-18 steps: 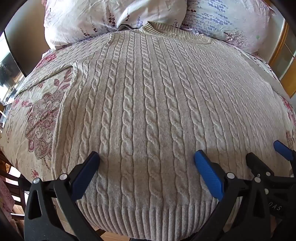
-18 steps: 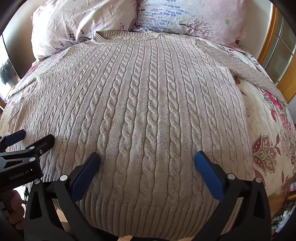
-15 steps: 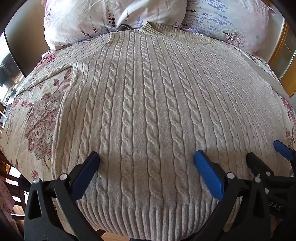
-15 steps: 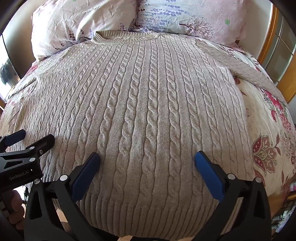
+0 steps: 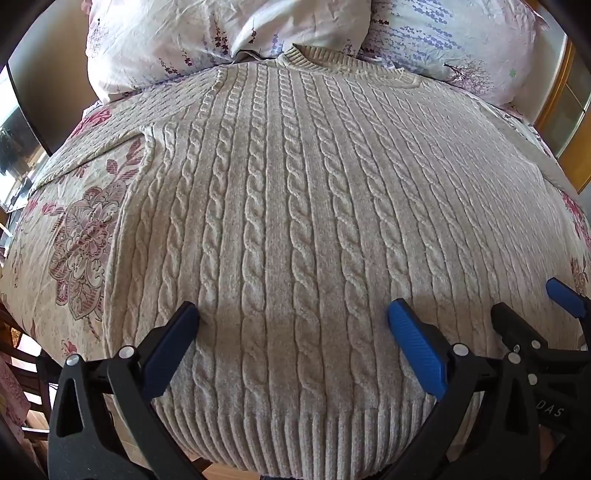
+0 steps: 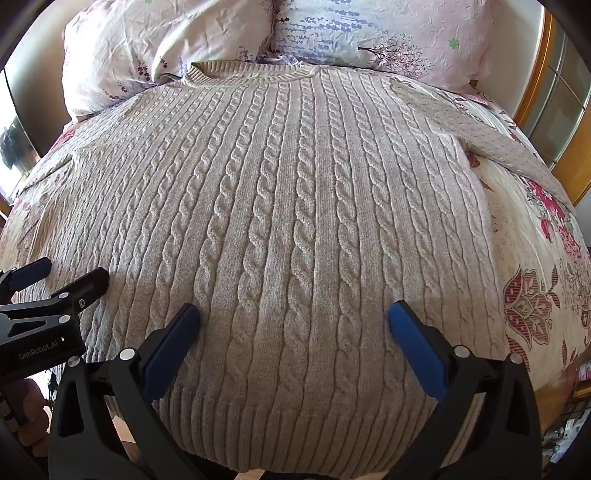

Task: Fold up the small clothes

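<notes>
A beige cable-knit sweater [image 5: 295,221] lies flat and face up on the bed, collar toward the pillows, ribbed hem at the near edge. It also fills the right wrist view [image 6: 295,221]. My left gripper [image 5: 291,314] is open and empty, hovering above the sweater's lower left part near the hem. My right gripper [image 6: 293,314] is open and empty above the lower right part. Each gripper shows in the other's view: the right one [image 5: 532,306] and the left one [image 6: 70,273]. Both sleeves [image 6: 498,144] spread out sideways.
The floral bedspread [image 5: 77,251] shows on both sides of the sweater. Two pillows [image 6: 369,33] lie at the head of the bed. A wooden frame with glass [image 6: 554,99] stands at the right. The bed's near edge and wooden floor [image 5: 229,470] lie below the hem.
</notes>
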A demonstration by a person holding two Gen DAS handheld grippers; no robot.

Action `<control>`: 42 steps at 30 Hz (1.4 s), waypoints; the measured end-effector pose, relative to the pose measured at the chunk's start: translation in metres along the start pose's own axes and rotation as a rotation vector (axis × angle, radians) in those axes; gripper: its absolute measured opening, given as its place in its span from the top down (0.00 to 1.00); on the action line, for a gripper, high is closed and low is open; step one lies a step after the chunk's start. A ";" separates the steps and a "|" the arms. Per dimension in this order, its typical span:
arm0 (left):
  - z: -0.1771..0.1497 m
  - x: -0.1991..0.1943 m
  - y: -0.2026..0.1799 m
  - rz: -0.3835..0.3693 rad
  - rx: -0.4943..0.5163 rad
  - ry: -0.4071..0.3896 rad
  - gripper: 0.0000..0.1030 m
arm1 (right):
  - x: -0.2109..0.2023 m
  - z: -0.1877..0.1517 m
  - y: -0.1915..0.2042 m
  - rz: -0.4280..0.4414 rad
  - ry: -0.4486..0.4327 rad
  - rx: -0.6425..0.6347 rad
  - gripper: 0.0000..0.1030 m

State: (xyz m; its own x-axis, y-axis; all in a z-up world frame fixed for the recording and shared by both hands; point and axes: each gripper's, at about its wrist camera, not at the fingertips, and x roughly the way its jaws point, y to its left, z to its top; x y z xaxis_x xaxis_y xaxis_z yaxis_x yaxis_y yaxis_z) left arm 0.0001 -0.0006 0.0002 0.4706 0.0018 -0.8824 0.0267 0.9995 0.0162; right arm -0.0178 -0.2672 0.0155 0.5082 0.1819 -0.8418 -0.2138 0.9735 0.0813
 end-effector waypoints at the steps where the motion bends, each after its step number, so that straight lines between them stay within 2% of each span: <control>1: 0.000 0.000 0.000 0.000 0.000 0.000 0.02 | 0.000 0.000 0.000 0.000 0.000 0.000 0.01; 42: 0.001 -0.002 -0.002 -0.001 0.001 -0.006 0.02 | 0.001 -0.002 0.003 0.000 -0.002 0.000 0.01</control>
State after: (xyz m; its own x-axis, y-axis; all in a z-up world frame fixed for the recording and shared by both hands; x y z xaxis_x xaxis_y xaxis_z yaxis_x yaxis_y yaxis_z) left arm -0.0006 -0.0031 0.0026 0.4760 0.0010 -0.8794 0.0280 0.9995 0.0164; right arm -0.0193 -0.2643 0.0137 0.5098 0.1819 -0.8408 -0.2136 0.9736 0.0811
